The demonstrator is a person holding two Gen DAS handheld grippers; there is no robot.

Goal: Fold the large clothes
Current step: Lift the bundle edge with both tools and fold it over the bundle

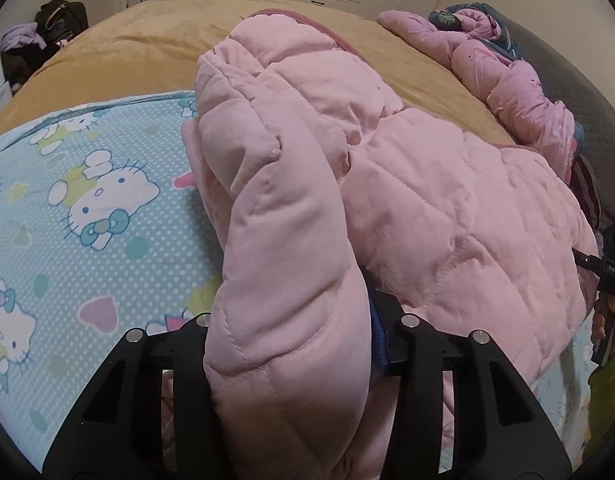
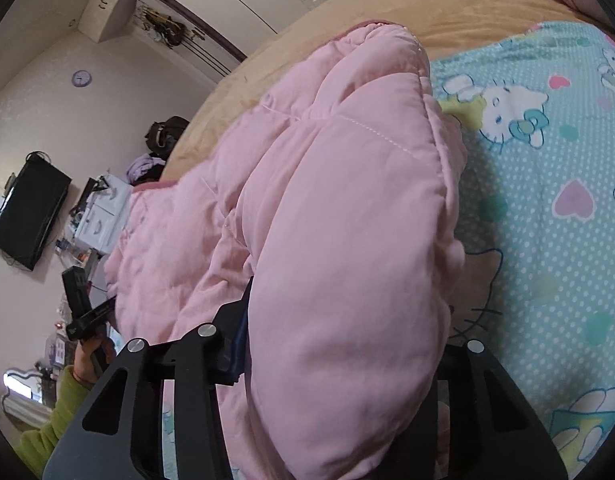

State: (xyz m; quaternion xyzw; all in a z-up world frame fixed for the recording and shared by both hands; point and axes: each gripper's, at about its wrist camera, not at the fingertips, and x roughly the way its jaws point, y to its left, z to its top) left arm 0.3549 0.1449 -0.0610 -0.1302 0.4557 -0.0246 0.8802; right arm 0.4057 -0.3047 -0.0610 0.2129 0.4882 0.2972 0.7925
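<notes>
Left gripper [image 1: 291, 344]: jaws closed onto thick quilted fold of pink puffer jacket [image 1: 407, 184], sleeve-like roll bulging between fingers. Right gripper [image 2: 327, 360]: likewise clamped on padded edge of same jacket. Jacket lies across Hello Kitty sheet [image 1: 87, 200], stretching toward far tan blanket [image 1: 139, 44]. Judgement: light, soft, springy, fabric slick; fold likely puffs back open, so grip at seams or hem, deep bite. Farther right: second pink garment [image 1: 507, 80], bunched, untouched.
</notes>
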